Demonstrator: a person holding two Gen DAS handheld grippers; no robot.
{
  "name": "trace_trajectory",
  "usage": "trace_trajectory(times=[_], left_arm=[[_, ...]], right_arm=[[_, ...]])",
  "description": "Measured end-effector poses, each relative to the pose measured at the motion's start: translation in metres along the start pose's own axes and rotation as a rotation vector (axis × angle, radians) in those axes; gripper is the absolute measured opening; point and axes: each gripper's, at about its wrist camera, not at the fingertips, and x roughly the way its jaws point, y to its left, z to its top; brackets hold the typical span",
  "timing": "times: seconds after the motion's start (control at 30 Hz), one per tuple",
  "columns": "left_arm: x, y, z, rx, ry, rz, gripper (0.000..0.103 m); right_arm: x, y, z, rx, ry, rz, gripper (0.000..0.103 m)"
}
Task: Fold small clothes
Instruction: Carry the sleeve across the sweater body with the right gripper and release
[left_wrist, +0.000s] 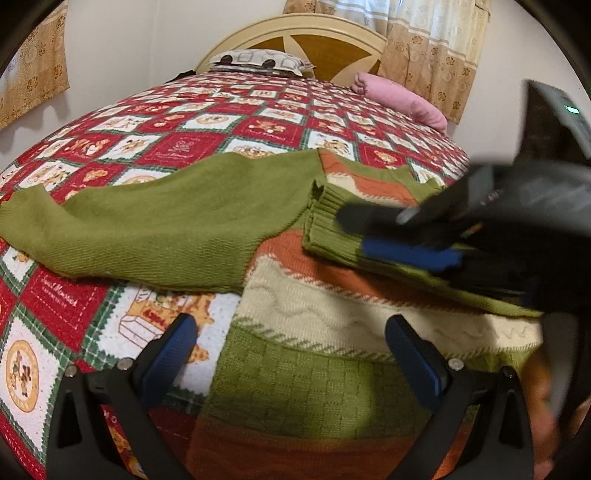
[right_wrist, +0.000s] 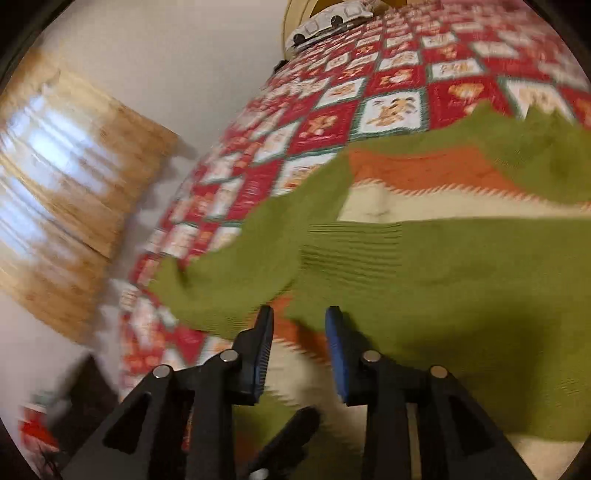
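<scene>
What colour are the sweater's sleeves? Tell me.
Plain olive green sleeves; clearest in the left wrist view.

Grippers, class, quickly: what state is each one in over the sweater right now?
Left gripper: jaws wide open, holding nothing, above the sweater.
Right gripper: jaws partly open, nothing gripped; the green sleeve lies free.

Sweater spread on the bed, both tongs over it

The left tongs (left_wrist: 291, 354) stand wide apart above the sweater (left_wrist: 314, 369) hem, nothing between them. Ahead and to their right, the blurred right tongs (left_wrist: 388, 240) sit at the ribbed cuff (left_wrist: 325, 221) of a folded-in sleeve. The other sleeve (left_wrist: 147, 229) stretches left across the quilt (left_wrist: 184, 122).
</scene>
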Motion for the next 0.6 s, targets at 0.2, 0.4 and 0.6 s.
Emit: trace_trajectory(times=[0.2, 0.4, 0.6], left_arm=[[0.000, -0.001, 0.000, 0.002, 0.000, 0.002, 0.103], [0.000, 0.000, 0.000, 0.002, 0.000, 0.004, 0.103], [0.000, 0.001, 0.000, 0.007, 0.001, 0.010, 0.103]], right_arm=[[-0.031, 0.006, -0.007, -0.077, -0.152, -0.209, 0.028], [0.020, -0.009, -0.013, -0.041, -0.020, -0.196, 0.024], [-0.010, -0.001, -0.015, -0.078, -0.105, -0.216, 0.024]])
